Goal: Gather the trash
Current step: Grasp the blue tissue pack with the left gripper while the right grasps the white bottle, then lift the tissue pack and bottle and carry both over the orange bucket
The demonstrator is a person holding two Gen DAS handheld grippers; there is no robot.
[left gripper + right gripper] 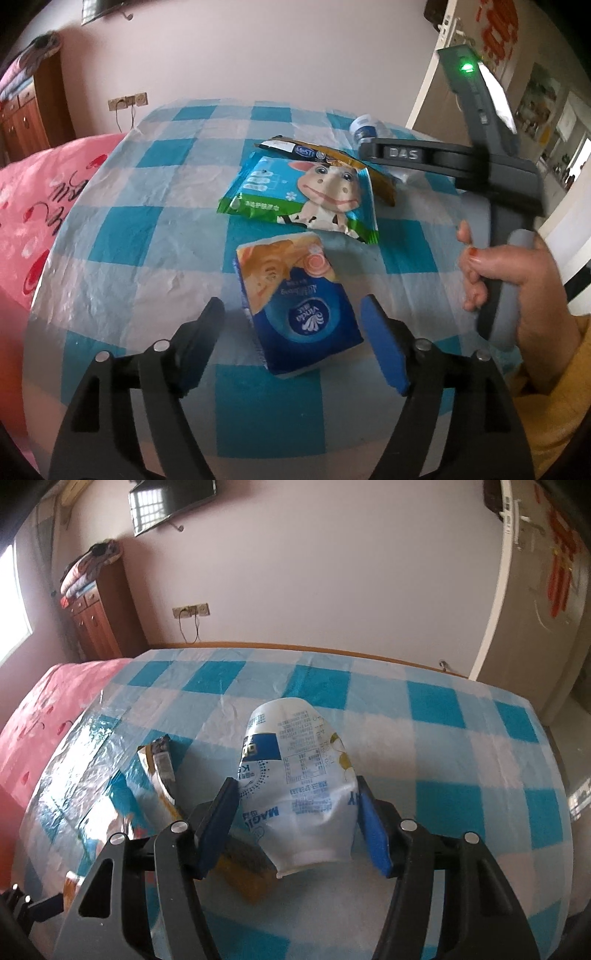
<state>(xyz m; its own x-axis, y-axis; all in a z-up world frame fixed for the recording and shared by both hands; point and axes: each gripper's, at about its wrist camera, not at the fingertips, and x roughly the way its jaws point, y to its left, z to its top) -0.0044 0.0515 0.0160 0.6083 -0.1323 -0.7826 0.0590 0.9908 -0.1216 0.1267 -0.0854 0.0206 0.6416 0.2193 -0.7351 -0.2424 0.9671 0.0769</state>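
Observation:
In the left wrist view a blue and orange tissue pack [299, 302] lies on the checked tablecloth [147, 221]. My left gripper [293, 314] is open, its fingers on either side of the pack's near end. Beyond lie a green cow-print wrapper [314, 192] and a brown and gold wrapper [332, 155]. In the right wrist view my right gripper [295, 805] is shut on a white plastic cup [303, 775] lying on its side. A brown and gold wrapper [162, 775] lies to its left. The right gripper's body [498, 173] also shows in the left wrist view.
A pink cloth [37, 206] covers the surface left of the table. A wooden cabinet [96, 616] stands at the back left wall. A door [535, 609] is at the right. The table's far edge [295, 648] runs near the wall.

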